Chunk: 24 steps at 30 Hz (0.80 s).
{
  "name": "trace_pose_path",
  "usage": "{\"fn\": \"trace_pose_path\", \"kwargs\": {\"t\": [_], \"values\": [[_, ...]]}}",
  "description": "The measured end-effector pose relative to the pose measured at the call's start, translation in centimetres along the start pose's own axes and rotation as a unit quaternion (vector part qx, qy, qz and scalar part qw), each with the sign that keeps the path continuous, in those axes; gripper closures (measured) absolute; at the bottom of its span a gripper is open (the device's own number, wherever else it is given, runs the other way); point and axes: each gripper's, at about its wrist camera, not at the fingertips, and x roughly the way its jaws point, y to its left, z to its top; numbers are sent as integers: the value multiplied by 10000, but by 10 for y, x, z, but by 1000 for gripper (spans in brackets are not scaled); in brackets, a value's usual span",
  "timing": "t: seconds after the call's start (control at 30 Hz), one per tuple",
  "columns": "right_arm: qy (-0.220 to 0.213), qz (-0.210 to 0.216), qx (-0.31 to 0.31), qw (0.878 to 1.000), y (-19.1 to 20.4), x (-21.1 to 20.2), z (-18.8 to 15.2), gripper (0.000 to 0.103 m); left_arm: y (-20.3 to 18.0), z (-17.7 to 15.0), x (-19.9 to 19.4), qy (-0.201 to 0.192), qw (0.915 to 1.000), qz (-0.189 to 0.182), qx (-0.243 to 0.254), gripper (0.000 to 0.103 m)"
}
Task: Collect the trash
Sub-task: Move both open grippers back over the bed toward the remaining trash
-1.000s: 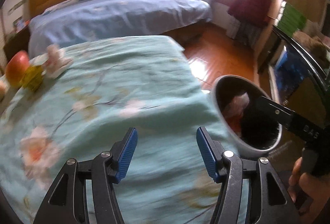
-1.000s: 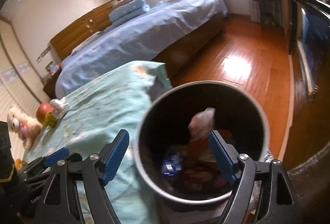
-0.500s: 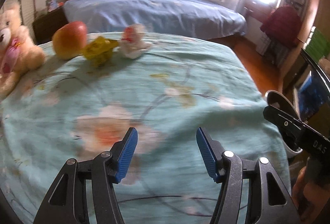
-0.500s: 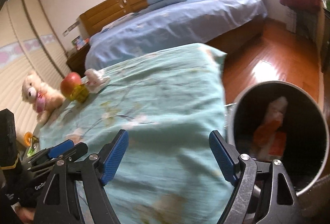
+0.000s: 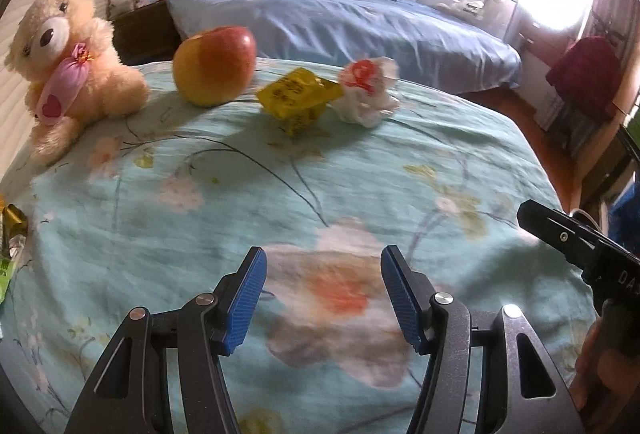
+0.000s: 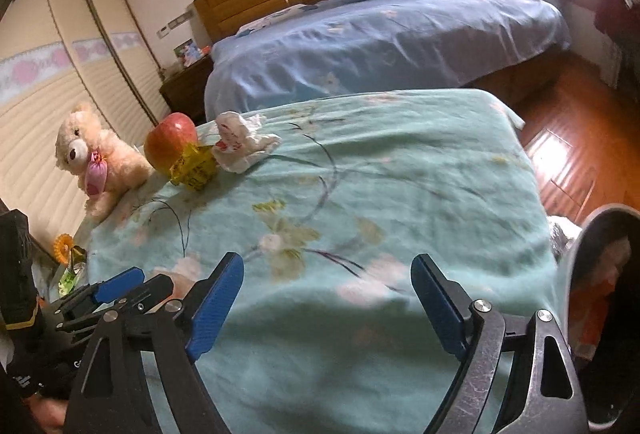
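A crumpled yellow wrapper (image 5: 295,99) and a crumpled white and red wrapper (image 5: 366,90) lie at the far side of the green floral blanket (image 5: 240,202); they also show in the right wrist view, yellow (image 6: 193,165) and white (image 6: 240,141). My left gripper (image 5: 322,294) is open and empty, low over the blanket's near part. My right gripper (image 6: 326,298) is open and empty, to the right of the left one (image 6: 116,288). The grey trash bin (image 6: 600,234) stands at the blanket's right edge with wrappers inside.
A red-yellow apple (image 5: 214,64) and a cream teddy bear (image 5: 68,50) sit left of the wrappers. More small wrappers (image 5: 10,234) lie at the blanket's left edge. A blue bed (image 5: 340,18) stands behind, with wood floor (image 6: 568,154) to the right.
Both grippers have swung left, away from the bin and toward the blanket. The wrappers, apple and bear have come into closer view. Both stayed open.
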Motion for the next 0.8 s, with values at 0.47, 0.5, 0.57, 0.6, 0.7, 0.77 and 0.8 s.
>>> {"fn": "trace_pose_path", "kwargs": {"t": [0.47, 0.5, 0.57, 0.6, 0.7, 0.77, 0.8], "values": [[185, 248, -224, 9993, 20, 48, 30, 16, 24, 38, 38, -31, 9997, 190, -154, 44], [200, 276, -235, 9991, 21, 52, 32, 16, 25, 40, 40, -34, 9997, 198, -161, 44], [247, 280, -293, 9989, 23, 60, 36, 17, 28, 47, 46, -42, 9996, 212, -169, 44], [263, 296, -323, 9987, 24, 63, 38, 17, 28, 49, 48, -42, 9996, 214, -163, 44], [316, 406, -416, 9978, 28, 72, 45, 20, 31, 57, 55, -55, 9997, 202, -160, 44], [347, 497, -463, 9971, 30, 79, 49, 23, 34, 62, 59, -90, 9996, 189, -175, 44], [358, 519, -488, 9968, 31, 81, 51, 24, 35, 64, 60, -106, 9996, 187, -172, 44]]}}
